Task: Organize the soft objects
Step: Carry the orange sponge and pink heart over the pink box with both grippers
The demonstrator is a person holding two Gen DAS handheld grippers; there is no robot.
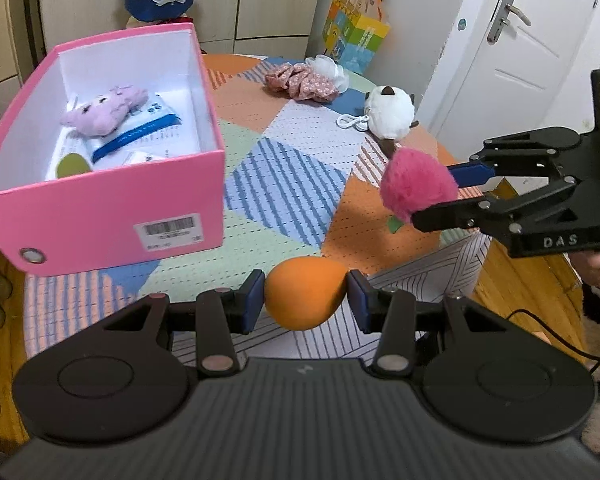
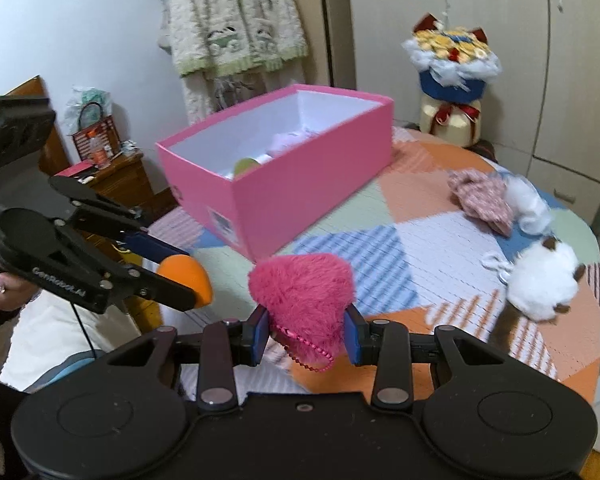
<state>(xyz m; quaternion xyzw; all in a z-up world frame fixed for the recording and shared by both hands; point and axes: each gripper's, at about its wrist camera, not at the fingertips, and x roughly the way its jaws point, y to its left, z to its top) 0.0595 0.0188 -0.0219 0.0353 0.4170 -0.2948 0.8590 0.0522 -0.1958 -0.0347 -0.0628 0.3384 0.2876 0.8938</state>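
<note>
At nine o'clock on the patchwork table stands our pink box, open-topped, with a lilac plush lying inside over some white packets; a green round thing shows at the box's near corner, too hidden to name. From the right wrist view the same box sits at twelve o'clock, its mouth facing up and unobstructed.

At six o'clock in the left wrist view, our left gripper is clenched on an orange ball, one pad on each flank, held clear above the cloth. We judge it a squashy foam ball, light, with a smooth skin that could roll out of the pads unless they stay on its widest line.

Moving rightward, a floral scrunchie and a white scrunchie lie touching at one o'clock, with a white plush ball just beside them, nearer to us. These look limp and featherlight; we would pinch each through its bulk, not by its cord.

At three o'clock our right gripper is closed on a pink fluffy heart, pads gripping its lower point, bead chain dangling. The fur compresses, so the grip likely needs to bite deep.
</note>
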